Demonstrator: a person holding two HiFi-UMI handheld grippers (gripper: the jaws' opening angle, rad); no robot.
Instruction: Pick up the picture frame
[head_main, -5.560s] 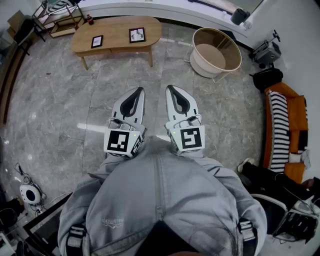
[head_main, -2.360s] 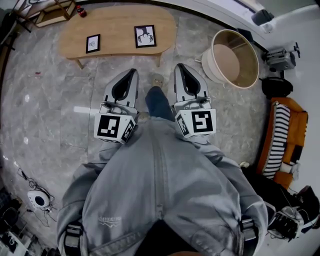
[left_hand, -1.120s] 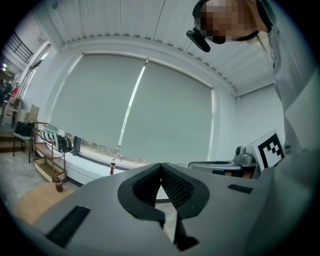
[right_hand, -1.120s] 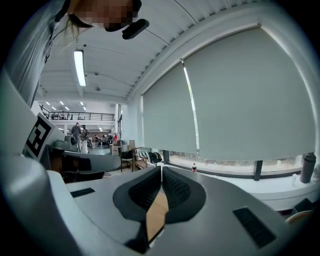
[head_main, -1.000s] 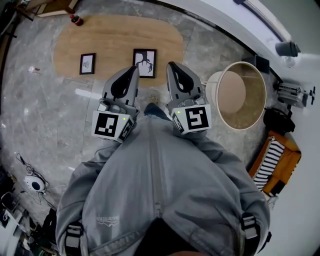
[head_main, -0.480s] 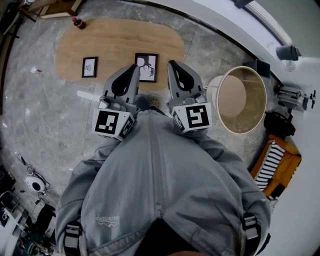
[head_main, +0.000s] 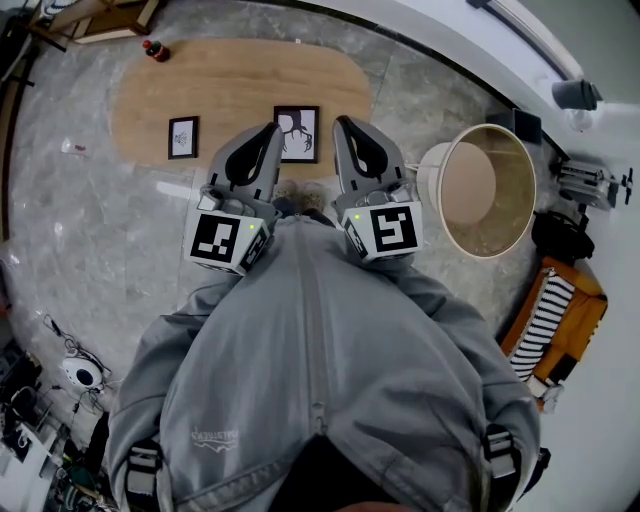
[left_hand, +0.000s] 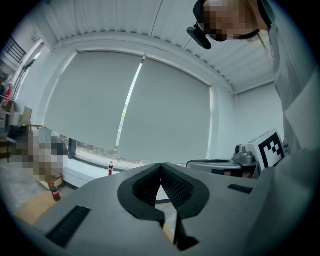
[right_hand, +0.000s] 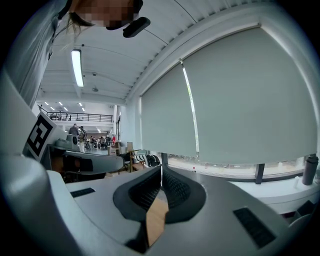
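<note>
- the task is at its approach stage, by my reading: no picture frame is lifted yet; opening a tool, lowering it to a frame and closing on it are all left to do.
- the left grey two-jaw gripper (head_main: 271, 129) has its jaws pressed together with nothing between them, and so does the right grey two-jaw gripper (head_main: 342, 122); both are empty and held side by side at centre frame.
- the larger black-framed picture with a dark figure on white (head_main: 298, 133) lies flat on the table at upper centre, seen between the two gripper tips.
- the smaller black-framed picture (head_main: 182, 137) lies flat to its left, well apart; i cannot tell which one is meant.
- the surface is a low oval light-wood table (head_main: 240, 85) across the upper frame, with a small dark cola bottle (head_main: 152, 48) by its upper left end.
- the room has a grey marble-tile floor (head_main: 80, 220), a round cream tub with a tan inside (head_main: 478, 190) at right, and an orange sofa with a striped cushion (head_main: 556, 318) at lower right.
</note>
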